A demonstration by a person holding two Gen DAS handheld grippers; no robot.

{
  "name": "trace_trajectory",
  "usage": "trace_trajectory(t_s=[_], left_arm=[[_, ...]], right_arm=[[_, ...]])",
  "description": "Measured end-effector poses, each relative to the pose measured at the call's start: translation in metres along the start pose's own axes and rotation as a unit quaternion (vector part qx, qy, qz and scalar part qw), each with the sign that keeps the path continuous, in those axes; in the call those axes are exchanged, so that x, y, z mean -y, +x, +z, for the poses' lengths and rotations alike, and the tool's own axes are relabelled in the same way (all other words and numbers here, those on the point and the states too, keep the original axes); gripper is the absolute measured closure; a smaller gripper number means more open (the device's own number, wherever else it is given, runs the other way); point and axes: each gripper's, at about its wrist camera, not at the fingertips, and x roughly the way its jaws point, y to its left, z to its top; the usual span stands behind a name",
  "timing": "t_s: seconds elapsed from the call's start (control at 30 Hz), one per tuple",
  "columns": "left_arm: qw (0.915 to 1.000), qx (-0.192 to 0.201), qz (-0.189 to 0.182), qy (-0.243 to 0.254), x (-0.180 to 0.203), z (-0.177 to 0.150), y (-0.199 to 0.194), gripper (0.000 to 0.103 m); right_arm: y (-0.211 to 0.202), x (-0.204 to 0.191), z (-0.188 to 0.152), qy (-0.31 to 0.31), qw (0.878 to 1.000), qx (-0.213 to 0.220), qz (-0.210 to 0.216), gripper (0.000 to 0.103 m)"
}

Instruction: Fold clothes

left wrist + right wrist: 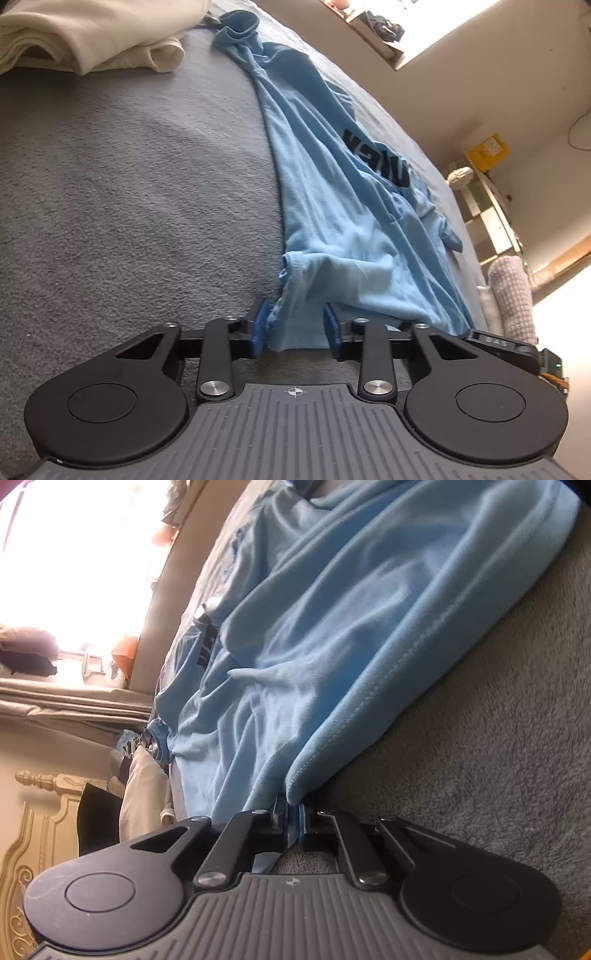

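A light blue T-shirt with dark lettering lies stretched out and rumpled on a grey fleece blanket. My left gripper is open, low on the blanket, with a corner of the shirt's hem lying between its blue pads. In the right wrist view the same shirt fills the middle. My right gripper is shut on the shirt's stitched hem corner, close above the blanket.
A folded cream garment lies at the blanket's far left. Past the bed edge stand a shelf with a yellow box, a bright window, an ornate cream headboard and white pillows.
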Motion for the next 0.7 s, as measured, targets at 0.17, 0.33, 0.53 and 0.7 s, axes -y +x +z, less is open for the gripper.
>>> trace_trajectory(t_s=[0.17,0.33,0.53,0.7], left_arm=[[0.9998,-0.005,-0.007,-0.018,-0.002,0.001,-0.007,0.092],[0.9991,-0.019,-0.028,-0.026,0.002,-0.003,-0.017,0.092],[0.9962,-0.059,-0.050,-0.041,0.000,-0.015,-0.030,0.092],[0.9932,-0.100,-0.044,-0.039,-0.003,-0.031,-0.030,0.092]], right_arm=[[-0.011,-0.009,-0.001,-0.015,1.000,0.005,0.000,0.099],[-0.029,-0.010,-0.002,-0.007,1.000,-0.001,0.004,0.100],[-0.055,-0.003,-0.005,0.017,1.000,-0.016,0.006,0.100],[-0.066,0.010,-0.009,0.036,0.999,-0.029,-0.007,0.100]])
